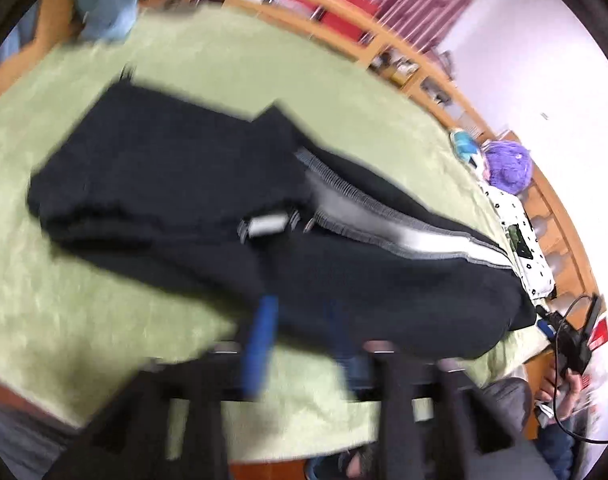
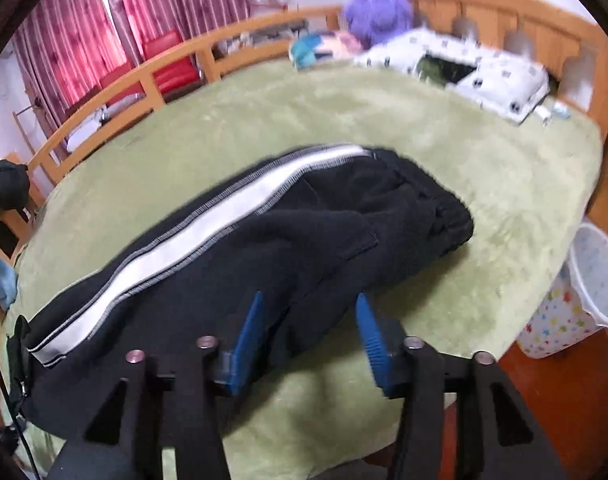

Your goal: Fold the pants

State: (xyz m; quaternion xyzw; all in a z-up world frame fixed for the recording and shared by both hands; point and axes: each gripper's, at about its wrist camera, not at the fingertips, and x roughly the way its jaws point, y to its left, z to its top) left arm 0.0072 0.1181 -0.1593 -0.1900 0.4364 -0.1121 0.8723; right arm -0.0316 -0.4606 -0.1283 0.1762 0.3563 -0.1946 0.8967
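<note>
Black pants (image 1: 192, 184) with a white and grey side stripe (image 2: 208, 216) lie folded on a green blanket (image 2: 484, 168) that covers a bed. In the blurred left wrist view, my left gripper (image 1: 300, 320) hangs over the near edge of the pants. Its blue fingers (image 1: 260, 340) stand apart and press on nothing. My right gripper (image 2: 310, 300) is open too. Its blue fingers (image 2: 248, 340) straddle the near fold of the pants without pinching the cloth, which lies slack between and under them.
A wooden bed frame (image 2: 176, 56) runs round the far side, with red curtains (image 2: 104, 20) behind. A dotted white pillow (image 2: 500, 76) and a purple plush (image 2: 378, 8) lie at the head. A star-patterned bin (image 2: 584, 292) stands on the floor. A light blue garment (image 1: 104, 0) lies at the bed's far corner.
</note>
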